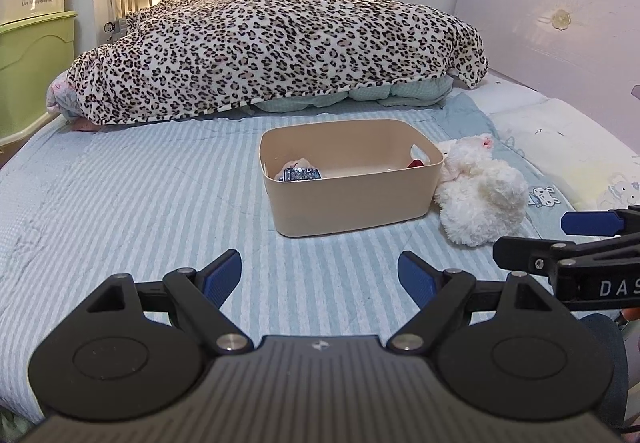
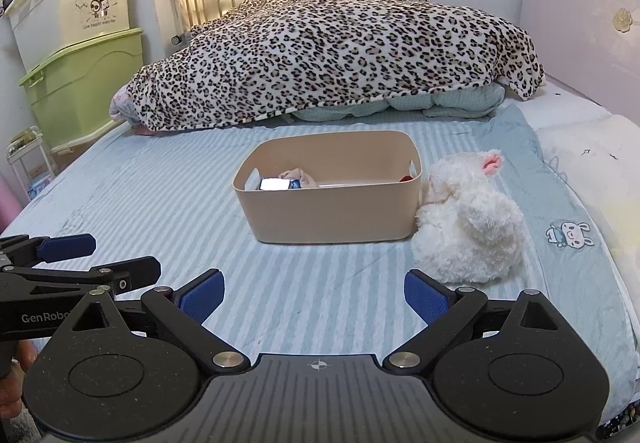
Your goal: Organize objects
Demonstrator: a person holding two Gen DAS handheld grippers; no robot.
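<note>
A beige plastic bin (image 1: pixel 352 199) (image 2: pixel 328 211) stands on the striped bed. Inside it lie a dark blue patterned packet (image 1: pixel 302 174) (image 2: pixel 280 184), a pinkish cloth item (image 2: pixel 298 175) and something red (image 1: pixel 416 163) at the right end. A white plush toy (image 1: pixel 478 191) (image 2: pixel 468 223) lies against the bin's right side. My left gripper (image 1: pixel 320 275) is open and empty, low over the bed in front of the bin. My right gripper (image 2: pixel 314 297) is open and empty, beside the left one; it shows at the right edge of the left wrist view (image 1: pixel 560 243).
A leopard-print blanket (image 1: pixel 272 43) (image 2: pixel 332 51) is piled across the bed behind the bin. Green and cream storage boxes (image 2: pixel 76 55) stand at the left wall. A pale headboard (image 1: pixel 560 23) and a pillow (image 2: pixel 592 163) are on the right.
</note>
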